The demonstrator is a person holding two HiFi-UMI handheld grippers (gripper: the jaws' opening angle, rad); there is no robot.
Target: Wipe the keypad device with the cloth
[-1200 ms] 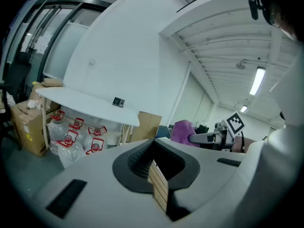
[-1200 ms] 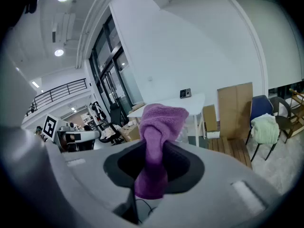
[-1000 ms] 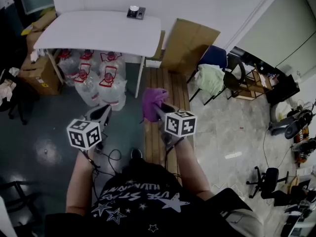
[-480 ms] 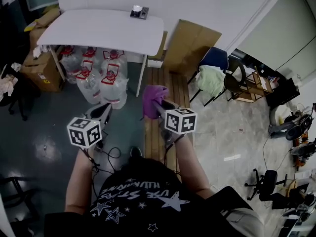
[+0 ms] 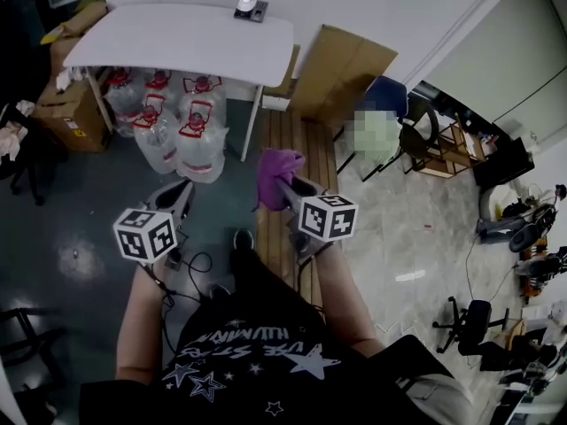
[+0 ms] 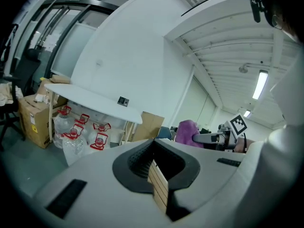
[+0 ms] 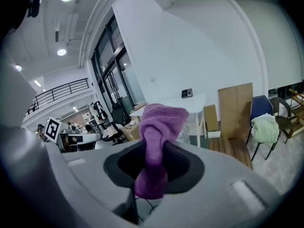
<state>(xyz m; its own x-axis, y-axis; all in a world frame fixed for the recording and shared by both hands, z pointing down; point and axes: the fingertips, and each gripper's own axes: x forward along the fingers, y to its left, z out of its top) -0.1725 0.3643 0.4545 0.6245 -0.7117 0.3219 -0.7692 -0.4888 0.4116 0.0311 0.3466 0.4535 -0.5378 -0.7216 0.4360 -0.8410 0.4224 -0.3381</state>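
The white tabletop (image 5: 177,42) stands well ahead of me against the wall. A flat sheet of cardboard (image 5: 341,69) leans on the wall just beyond its right edge, and a cluster of clear water jugs (image 5: 177,122) with red handles sits on the floor beneath it. Both my tools hang over the floor, well short of the tabletop's near edge.

My left tool (image 5: 180,193) is clenched on nothing. In the left gripper view its jaws meet flat along one seam, with no object between them. My right tool (image 5: 291,193) is clamped on the purple cloth (image 5: 275,165). In the right gripper view the cloth is pinched at its middle, one bunched end standing up past the jaws and the other hanging below them.

The keypad device (image 5: 250,8), small and dark with a pale top, sits at the tabletop's far edge toward the far right corner. It is well apart from the cloth and from both tools.

I judge this to be the approach: the cloth is in hand but wiping has not begun. The next move calls for closing the distance to the tabletop, reaching the right tool across to the far edge and laying the bunched end of the cloth on the device's top. The left tool may need to steady the device, as it looks light enough to slide toward the wall.
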